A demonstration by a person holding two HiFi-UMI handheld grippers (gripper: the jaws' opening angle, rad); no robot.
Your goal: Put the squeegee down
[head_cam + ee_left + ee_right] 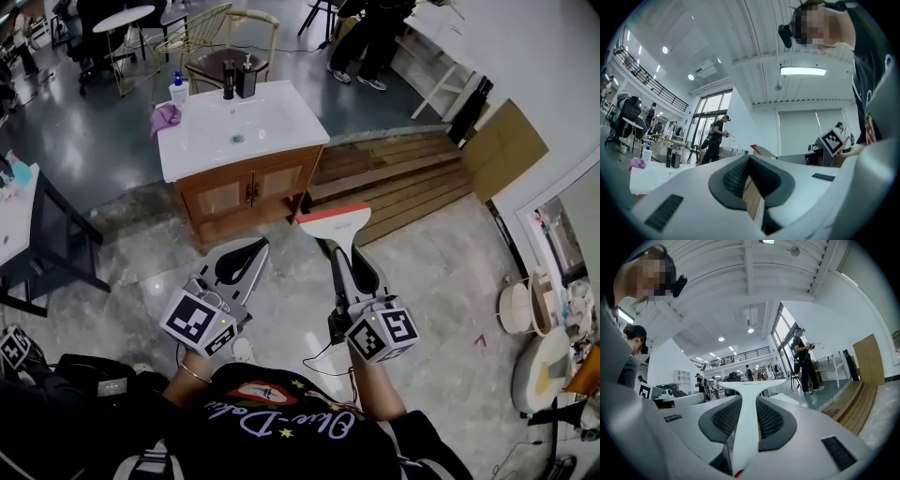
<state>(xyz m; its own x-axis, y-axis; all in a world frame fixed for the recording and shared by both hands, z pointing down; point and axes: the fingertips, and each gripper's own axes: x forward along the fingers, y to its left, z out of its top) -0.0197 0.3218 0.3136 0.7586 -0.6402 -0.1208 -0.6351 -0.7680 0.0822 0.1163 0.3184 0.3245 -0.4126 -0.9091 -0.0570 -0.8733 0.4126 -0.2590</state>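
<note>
1. The white plastic squeegee [334,223] with a red-edged blade is clamped by its handle in the right tongs [352,272]. Its blade end juts past their tips.
2. In the right gripper view, the dark pads [776,423] press the handle from both sides.
3. The left tongs [240,262], just left of the right ones, stand narrowly apart and empty.
4. Ahead of both tongs stands a white-topped wooden washbasin table [291,117], with a purple cloth [165,117] at its far left corner.

Vanity cabinet [246,192] blocks ahead; floor [441,281] open right; bottles [234,80] line its back edge.
</note>
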